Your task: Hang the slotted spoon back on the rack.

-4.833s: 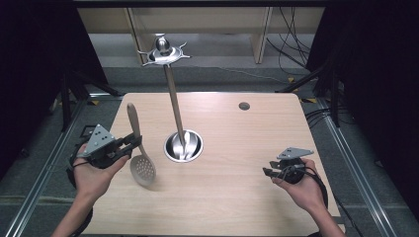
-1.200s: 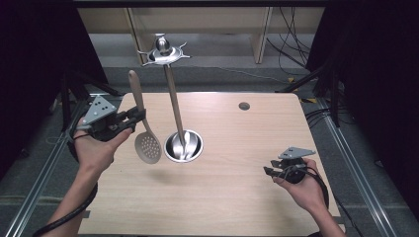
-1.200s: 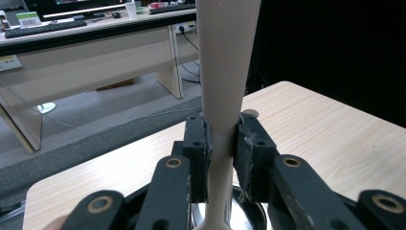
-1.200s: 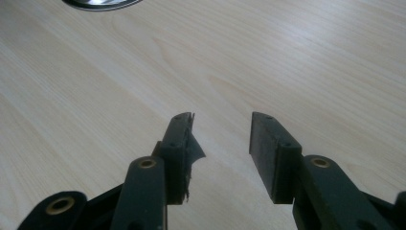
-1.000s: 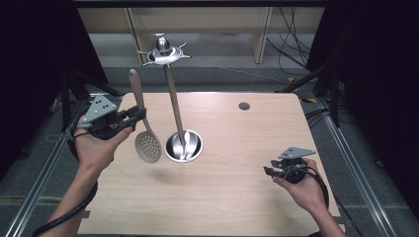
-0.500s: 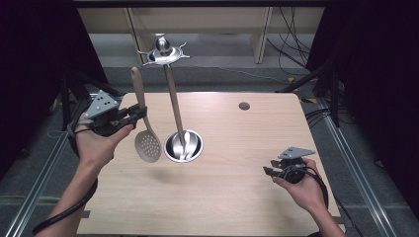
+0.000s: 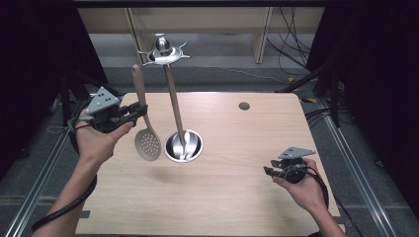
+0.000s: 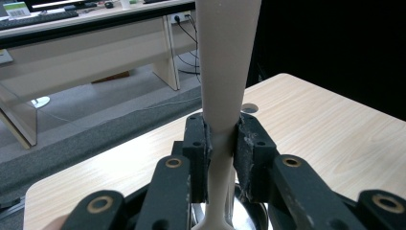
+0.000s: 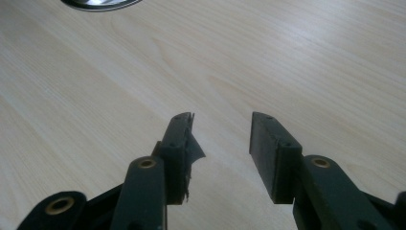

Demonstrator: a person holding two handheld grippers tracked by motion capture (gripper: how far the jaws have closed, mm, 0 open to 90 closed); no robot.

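Observation:
A beige slotted spoon (image 7: 146,140) hangs upright above the table's left side, its perforated bowl down and its handle (image 8: 225,72) pointing up. My left gripper (image 7: 140,111) is shut on the handle's lower part; in the left gripper view (image 8: 221,143) both pads press the narrow neck. A chrome utensil stand (image 7: 170,84) rises from a round base (image 7: 183,146) just right of the spoon, its hooked crown (image 7: 163,51) at the top. My right gripper (image 7: 268,171) rests low over the front right of the table, open with nothing between its fingers (image 9: 221,139).
The wooden table (image 7: 237,197) has a small round cable hole (image 7: 244,105) near its far edge. Beyond it stand a wooden desk's legs (image 7: 259,34) and cables on the floor. Dark curtains flank both sides.
My left gripper has lifted the slotted spoon higher and brought it more upright, nearer the stand's crown. The right gripper has stayed still.

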